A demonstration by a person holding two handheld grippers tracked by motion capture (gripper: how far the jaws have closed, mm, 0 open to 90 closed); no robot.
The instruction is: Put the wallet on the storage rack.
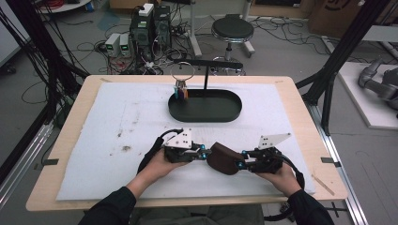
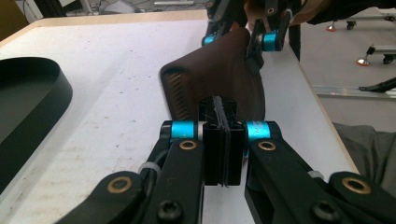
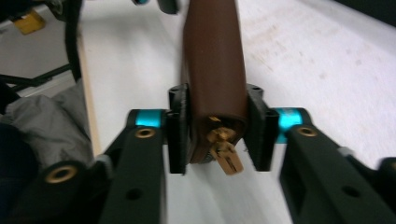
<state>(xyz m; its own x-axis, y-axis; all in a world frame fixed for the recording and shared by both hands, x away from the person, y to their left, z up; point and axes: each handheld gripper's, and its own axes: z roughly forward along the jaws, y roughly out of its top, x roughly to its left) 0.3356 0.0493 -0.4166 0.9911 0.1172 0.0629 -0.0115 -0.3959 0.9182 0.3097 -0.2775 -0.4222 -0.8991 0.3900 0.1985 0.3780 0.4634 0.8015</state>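
Note:
A brown leather pouch (image 1: 225, 158) is held just above the white mat, between both grippers near the table's front edge. My left gripper (image 1: 205, 154) is shut on the pouch's thin left edge. In the left gripper view its jaws (image 2: 223, 112) are pressed together with a dark strip of the pouch (image 2: 215, 70) between them. My right gripper (image 1: 241, 159) grips the pouch's other end. In the right gripper view, which is blurred, its pads (image 3: 217, 121) sit against both sides of the pouch (image 3: 215, 60), where a gold zipper pull (image 3: 224, 154) hangs.
A black oval tray (image 1: 234, 110) stands at the back middle of the white mat (image 1: 117, 131). On it is a stand (image 1: 205, 77) with a ring and small hanging items. The table's right edge runs close beside the right hand. A stool (image 1: 232, 30) stands beyond the table.

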